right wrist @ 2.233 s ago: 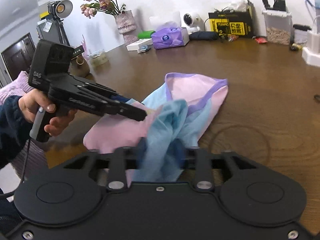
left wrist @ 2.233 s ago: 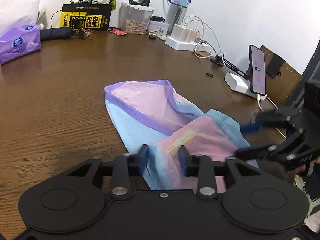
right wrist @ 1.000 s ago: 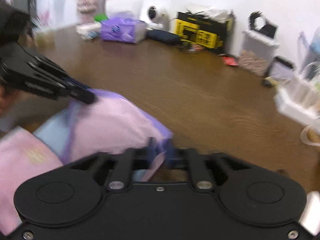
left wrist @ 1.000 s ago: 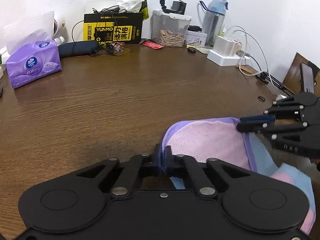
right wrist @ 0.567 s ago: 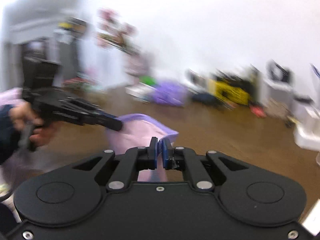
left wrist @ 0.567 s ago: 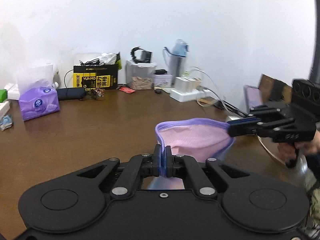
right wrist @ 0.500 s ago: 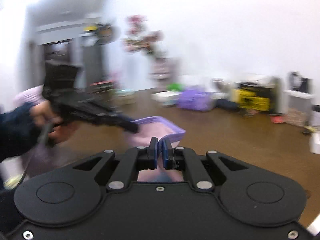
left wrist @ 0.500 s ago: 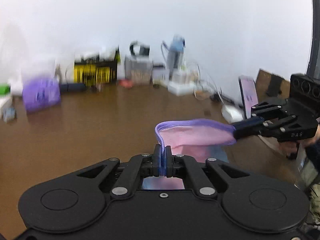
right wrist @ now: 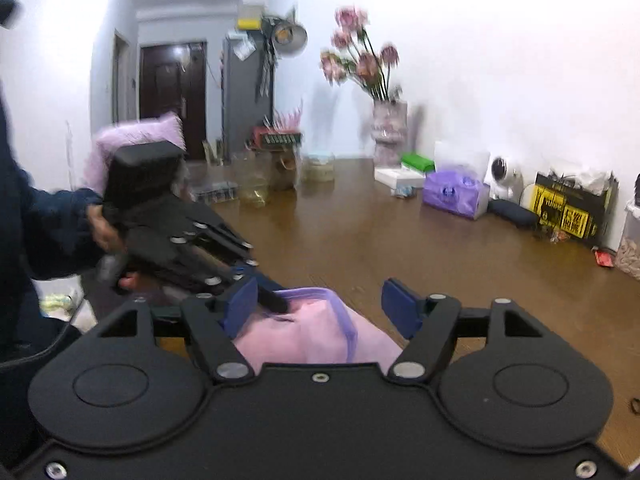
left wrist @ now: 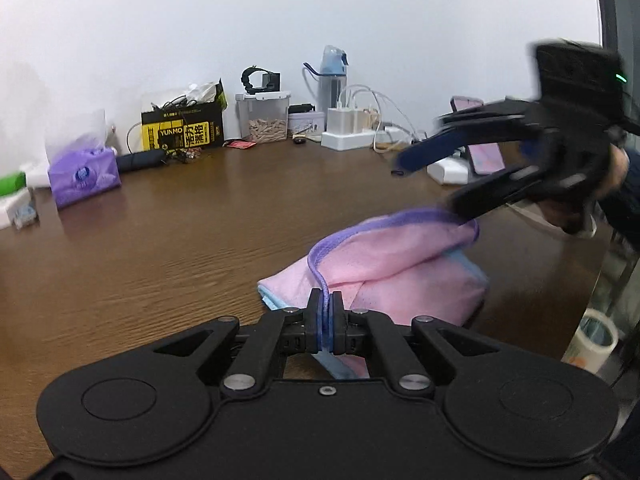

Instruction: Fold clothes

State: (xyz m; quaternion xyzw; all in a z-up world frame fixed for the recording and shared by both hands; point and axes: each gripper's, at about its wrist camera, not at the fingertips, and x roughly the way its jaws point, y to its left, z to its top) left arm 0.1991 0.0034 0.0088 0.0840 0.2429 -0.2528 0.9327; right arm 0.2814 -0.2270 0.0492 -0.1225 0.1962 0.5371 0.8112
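Note:
A pink and light-blue garment with a purple trim [left wrist: 396, 264] lies folded over on the brown table [left wrist: 160, 232]. My left gripper [left wrist: 325, 312] is shut on its purple trim at the near edge. My right gripper [right wrist: 320, 306] is open and empty, its blue pads spread just above the garment [right wrist: 320, 336]. In the left wrist view the right gripper [left wrist: 432, 180] hovers above the garment's far corner with its jaws apart. In the right wrist view the left gripper [right wrist: 276, 300] pinches the trim.
Along the back wall stand a purple tissue pack [left wrist: 84, 176], a yellow-black box [left wrist: 182, 130], a clear container [left wrist: 264, 116], a water bottle [left wrist: 332, 76] and a charger with cables [left wrist: 352, 128]. A phone [left wrist: 480, 152] stands at the right. A flower vase [right wrist: 388, 132] stands further left.
The garment, held up by both grippers, has come down onto the table folded over. My right gripper has opened and let go of the trim. My left gripper still holds it.

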